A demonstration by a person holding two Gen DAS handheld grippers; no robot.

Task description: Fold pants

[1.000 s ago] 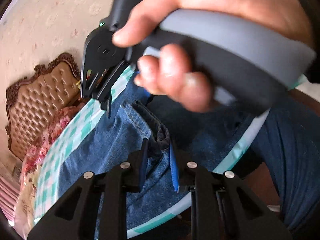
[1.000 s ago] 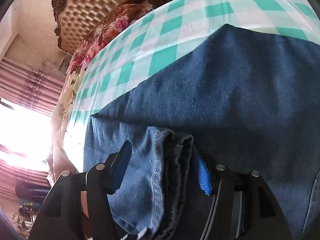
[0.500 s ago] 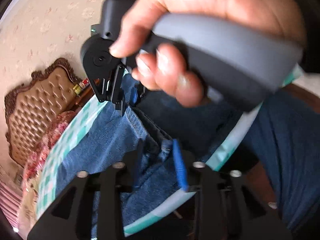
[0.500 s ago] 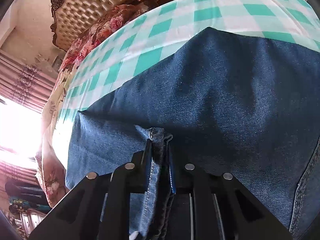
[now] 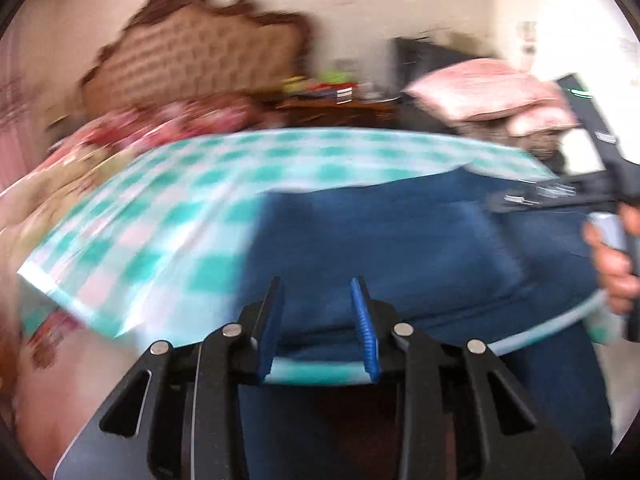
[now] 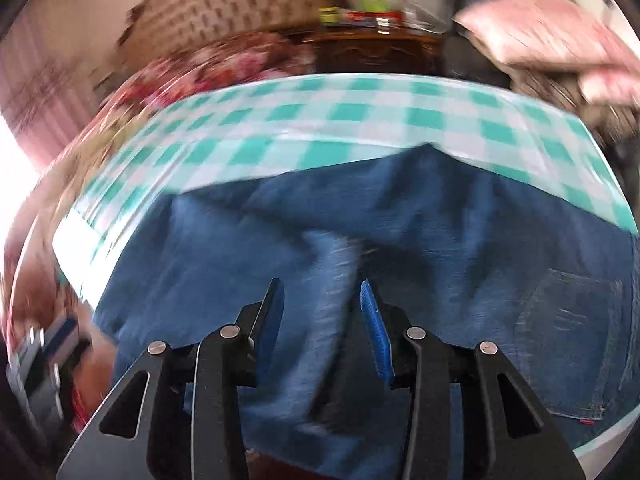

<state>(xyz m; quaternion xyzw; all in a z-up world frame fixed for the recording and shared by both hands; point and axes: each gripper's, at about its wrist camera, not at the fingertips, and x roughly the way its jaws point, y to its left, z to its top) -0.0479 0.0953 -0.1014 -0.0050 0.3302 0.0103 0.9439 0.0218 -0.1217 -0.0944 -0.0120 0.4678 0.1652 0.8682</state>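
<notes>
Left wrist view: my left gripper [image 5: 318, 322] hangs over the near edge of the tabletop [image 5: 168, 216], which wears a green-and-white check cloth. Its blue-padded jaws stand partly apart and are closing, with no cloth between them; only the tabletop edge and the pants [image 5: 380, 240] lying below show in the gap. The pants, dark blue denim, lie spread on the right half of the tabletop, up to its near edge. At the right edge of the frame my right hand [image 5: 614, 264] grips the handle of the other tool. Behind the tabletop are a tufted headboard [image 5: 200, 60], floral bedding [image 5: 152, 128] and a pink pillow [image 5: 484, 88]. The whole frame is blurred.

Right wrist view: my right gripper [image 6: 322, 312] is above the pants [image 6: 460, 220], jaws partly apart and opening. A paler raised fold [image 6: 332, 280] of denim runs up through the gap between the pads; through the blur I cannot tell whether the pads touch it. The pants cover the near part of the tabletop [image 6: 360, 120], a back pocket [image 6: 568, 332] facing up at the right. My left hand, blurred, shows at the lower left edge [image 6: 80, 360].
</notes>
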